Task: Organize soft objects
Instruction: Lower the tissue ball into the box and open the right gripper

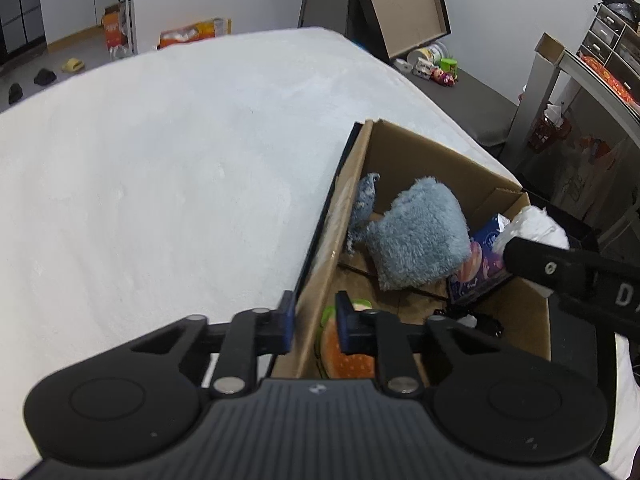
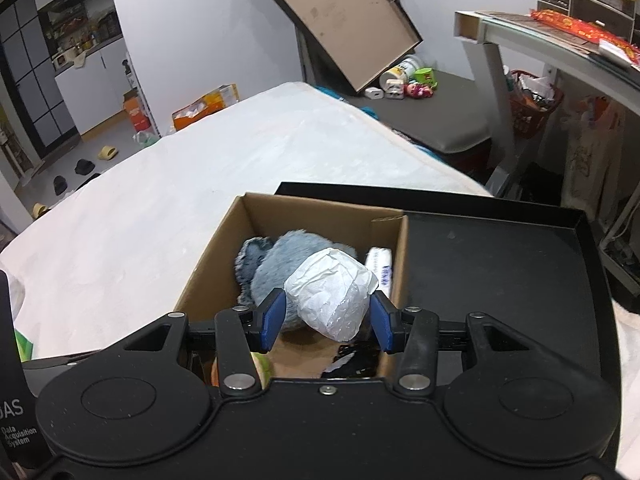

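Observation:
A brown cardboard box (image 1: 320,264) (image 2: 208,256) stands on the white bed. Inside lie a fluffy blue plush (image 1: 420,232) (image 2: 276,260), a purple tissue pack (image 1: 480,264), a burger-shaped toy (image 1: 344,356) and a black item (image 1: 480,320). My left gripper (image 1: 314,322) straddles the box's left wall with its jaws narrowly apart. My right gripper (image 2: 326,320) is shut on a white wrapped roll (image 2: 332,292) and holds it above the box; the roll also shows in the left wrist view (image 1: 536,224).
A black tray lid (image 2: 500,264) lies right of the box. The white bed (image 1: 160,168) stretches left and far. Beyond it are a leaning board (image 2: 340,12), a grey bench with toys (image 2: 440,96), a desk (image 2: 560,52) and floor clutter.

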Available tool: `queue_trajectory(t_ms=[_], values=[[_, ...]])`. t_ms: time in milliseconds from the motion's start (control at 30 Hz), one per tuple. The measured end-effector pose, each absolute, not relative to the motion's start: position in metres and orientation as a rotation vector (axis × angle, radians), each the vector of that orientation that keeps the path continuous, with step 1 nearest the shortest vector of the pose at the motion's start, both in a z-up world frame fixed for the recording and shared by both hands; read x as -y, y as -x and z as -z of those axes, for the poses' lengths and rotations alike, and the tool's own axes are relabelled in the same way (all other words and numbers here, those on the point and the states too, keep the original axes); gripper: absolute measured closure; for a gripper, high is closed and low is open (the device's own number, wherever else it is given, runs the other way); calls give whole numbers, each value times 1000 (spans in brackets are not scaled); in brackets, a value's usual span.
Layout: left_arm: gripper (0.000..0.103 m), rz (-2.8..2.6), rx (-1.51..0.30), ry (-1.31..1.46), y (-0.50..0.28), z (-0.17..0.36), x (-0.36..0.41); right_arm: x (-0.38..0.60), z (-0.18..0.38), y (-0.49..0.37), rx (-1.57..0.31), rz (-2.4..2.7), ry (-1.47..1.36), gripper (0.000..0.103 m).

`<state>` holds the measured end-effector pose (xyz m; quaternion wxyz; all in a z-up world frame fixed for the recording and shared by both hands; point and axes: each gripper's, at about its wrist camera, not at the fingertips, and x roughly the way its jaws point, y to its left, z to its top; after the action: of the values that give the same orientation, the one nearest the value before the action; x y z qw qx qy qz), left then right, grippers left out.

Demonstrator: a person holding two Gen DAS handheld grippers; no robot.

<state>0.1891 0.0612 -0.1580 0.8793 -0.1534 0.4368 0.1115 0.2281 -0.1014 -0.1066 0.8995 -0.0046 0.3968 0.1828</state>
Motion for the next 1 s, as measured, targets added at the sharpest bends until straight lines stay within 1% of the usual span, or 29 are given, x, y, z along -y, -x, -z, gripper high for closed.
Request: queue_trajectory(t_ms=[333, 500, 733, 800, 833, 900, 967, 1000], values=[[87, -228, -910, 334, -190, 159, -64, 95, 110, -229, -848, -405, 5, 56], [87, -231, -913, 340, -190, 158, -64, 101, 106, -229, -842, -396, -12, 44], [86, -240, -927, 311, -194, 154, -58, 125, 101, -226, -839, -344, -66, 41], [86, -245, -928, 283, -195, 152, -54, 134, 96, -221, -832, -331, -79, 38], [84, -244, -931, 272, -195, 151, -52, 137, 95, -219, -828, -327, -83, 36], [82, -236, -934, 260, -194, 148, -48, 146, 90, -214, -818, -317, -94, 29], [79, -234, -944, 236, -194, 143, -43, 154, 87, -210, -809, -310, -101, 24], [75, -230, -947, 231, -193, 141, -41, 157, 85, -207, -805, -308, -103, 22]])
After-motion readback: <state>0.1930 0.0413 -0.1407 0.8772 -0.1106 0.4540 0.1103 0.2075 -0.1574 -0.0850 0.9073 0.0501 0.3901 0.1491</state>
